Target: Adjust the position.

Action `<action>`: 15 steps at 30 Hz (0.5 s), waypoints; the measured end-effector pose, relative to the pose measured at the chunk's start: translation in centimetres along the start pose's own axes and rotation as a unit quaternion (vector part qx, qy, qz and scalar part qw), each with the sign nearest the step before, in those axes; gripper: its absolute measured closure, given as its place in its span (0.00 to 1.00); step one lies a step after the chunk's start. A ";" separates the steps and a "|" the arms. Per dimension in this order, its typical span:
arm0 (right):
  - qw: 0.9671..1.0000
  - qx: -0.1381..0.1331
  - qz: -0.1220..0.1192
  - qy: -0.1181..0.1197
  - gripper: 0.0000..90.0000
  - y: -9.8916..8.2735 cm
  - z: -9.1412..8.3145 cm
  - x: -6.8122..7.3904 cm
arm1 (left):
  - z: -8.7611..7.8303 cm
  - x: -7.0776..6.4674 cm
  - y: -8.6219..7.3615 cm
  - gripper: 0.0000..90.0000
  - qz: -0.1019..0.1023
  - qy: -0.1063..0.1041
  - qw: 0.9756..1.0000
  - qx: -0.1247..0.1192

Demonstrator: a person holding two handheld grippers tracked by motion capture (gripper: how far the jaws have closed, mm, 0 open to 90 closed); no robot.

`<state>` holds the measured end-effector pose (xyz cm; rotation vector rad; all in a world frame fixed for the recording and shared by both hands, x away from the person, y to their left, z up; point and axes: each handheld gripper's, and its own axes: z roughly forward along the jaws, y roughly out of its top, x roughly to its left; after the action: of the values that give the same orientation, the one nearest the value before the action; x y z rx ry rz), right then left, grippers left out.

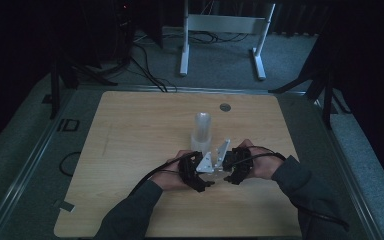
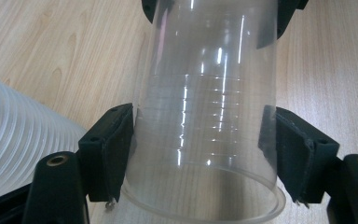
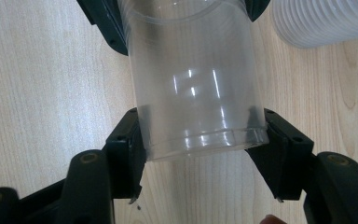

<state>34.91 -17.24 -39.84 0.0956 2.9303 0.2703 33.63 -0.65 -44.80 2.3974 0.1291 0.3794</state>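
A clear plastic cup (image 2: 205, 116) lies level between the two grippers at the lower centre of the high view, just in front of a tall stack of nested cups (image 1: 201, 131).

In the left gripper view the left gripper (image 2: 200, 140) has its fingers (image 2: 112, 149) against the cup wall near the rimmed mouth, lightly grasping it. In the right gripper view the right gripper (image 3: 200, 140) has its fingers (image 3: 130, 149) clamped on the cup's base end.

**What could go wrong**
- The thin wall probably buckles if either side squeezes harder; the right grip looks the firmer one and is the likelier cause.
- The left hold looks light on a smooth taper, so the cup could slip out of it and swing from the base end.
- If this is two cups stuck together, pulling them apart could end in a sudden release, and a hand could jerk back into the stack and topple it.
- Twisting the two ends against each other would crease the plastic.

**Room to move**
- The table (image 1: 130, 150) is bare to the left and right of the hands in the high view, with good space sideways.
- The stack stands close behind the grippers, toward the top of that frame.
- The near table edge lies below the forearms, fairly close.
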 end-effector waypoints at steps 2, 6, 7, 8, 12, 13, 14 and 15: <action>1.000 -0.003 -0.002 0.000 0.45 -0.1 0.0 -0.1 | 0.0 0.1 0.0 0.29 -0.007 -0.002 1.000 0.000; 1.000 -0.006 0.000 0.000 0.46 -0.3 -0.1 -0.1 | 0.0 0.1 0.0 0.26 -0.015 -0.001 1.000 -0.004; 1.000 -0.011 0.006 0.000 0.46 -0.4 -0.1 -0.2 | 0.0 0.2 0.1 0.24 -0.024 0.002 1.000 -0.007; 1.000 -0.014 0.010 0.000 0.46 -0.5 -0.1 -0.2 | -0.1 0.3 0.1 0.23 -0.026 0.004 1.000 -0.008; 1.000 -0.021 0.016 0.000 0.46 -0.7 -0.1 -0.3 | -0.1 0.4 0.1 0.22 -0.033 0.005 0.999 -0.015; 1.000 -0.022 0.022 -0.001 0.46 -0.8 0.0 -0.2 | -0.2 0.5 0.2 0.22 -0.036 0.007 0.999 -0.018; 0.999 -0.025 0.022 -0.001 0.46 -0.9 0.0 -0.3 | -0.2 0.5 0.2 0.22 -0.039 0.009 0.999 -0.022; 0.999 -0.025 0.022 -0.001 0.46 -0.9 0.0 -0.3 | -0.2 0.5 0.2 0.22 -0.039 0.009 0.999 -0.022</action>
<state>35.16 -18.11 -39.95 0.1542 2.9197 0.3491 34.01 -0.56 -44.40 2.3393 0.2193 0.3632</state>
